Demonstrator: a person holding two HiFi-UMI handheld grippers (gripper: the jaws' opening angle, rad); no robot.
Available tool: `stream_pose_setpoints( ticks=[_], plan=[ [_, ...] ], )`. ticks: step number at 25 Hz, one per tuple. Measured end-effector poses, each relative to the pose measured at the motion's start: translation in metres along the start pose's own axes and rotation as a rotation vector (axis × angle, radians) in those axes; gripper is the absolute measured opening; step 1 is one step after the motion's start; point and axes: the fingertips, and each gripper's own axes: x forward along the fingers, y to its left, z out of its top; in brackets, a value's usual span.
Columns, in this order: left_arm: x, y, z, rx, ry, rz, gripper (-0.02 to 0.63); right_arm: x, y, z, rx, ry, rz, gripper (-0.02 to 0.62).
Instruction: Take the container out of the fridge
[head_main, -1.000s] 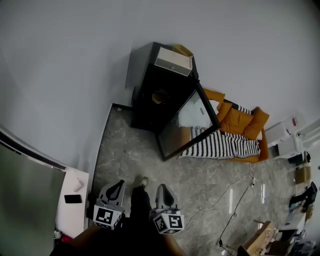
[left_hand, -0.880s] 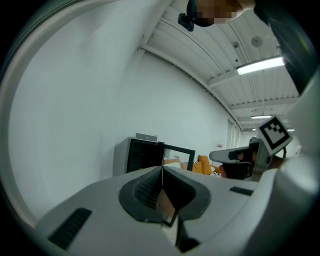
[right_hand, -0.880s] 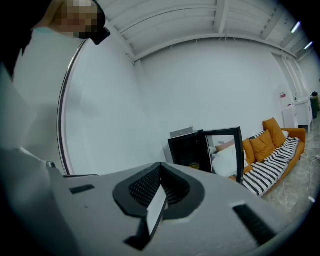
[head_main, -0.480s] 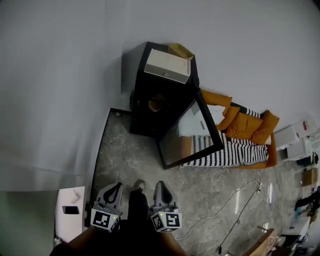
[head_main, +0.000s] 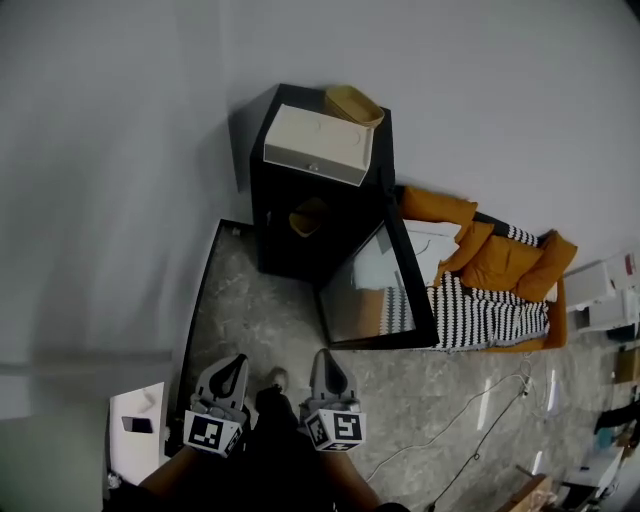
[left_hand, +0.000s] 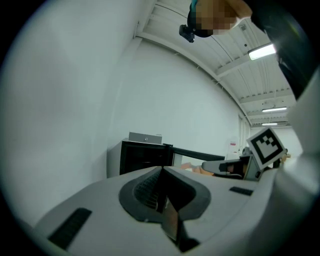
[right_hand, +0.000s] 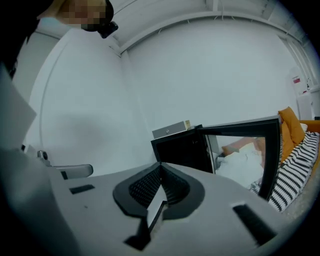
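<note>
Since the earlier frames the fridge (head_main: 266, 215) has come closer and sits larger in the head view, with more of its top exposed; both grippers stay low at the bottom edge. The left gripper (head_main: 235, 364) has its jaws pressed together with nothing between them. The right gripper (head_main: 323, 358) is likewise closed and empty. Both point toward the fridge and are well apart from it. The fridge door (head_main: 375, 290) stands open, swung to the right. The container (head_main: 305, 216), tan in colour, sits on a shelf inside the dark fridge. A white box (head_main: 318, 145) and a yellow bowl (head_main: 352, 105) rest on the fridge top. An orange sofa (head_main: 500, 262) lies beyond the door.
</note>
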Motion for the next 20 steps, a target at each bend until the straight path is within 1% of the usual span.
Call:
stream_pose_setpoints(
  ticks=[4,10,17,20],
  plan=[
    [0.019,0.001,0.001,0.001,0.008,0.012,0.005,0.024,-0.014,0.008,0.005,-0.003,0.0,0.0],
    [0.053,0.024,0.01,-0.013,-0.01,0.015,0.005,0.066,-0.013,0.018,0.0,-0.011,-0.001,0.0],
    [0.114,0.058,0.019,-0.003,-0.015,-0.057,0.005,0.123,-0.02,0.013,0.019,-0.001,-0.055,0.0],
    [0.141,0.073,0.02,-0.01,0.004,-0.099,0.005,0.155,-0.025,0.01,0.035,0.013,-0.087,0.0]
  ],
)
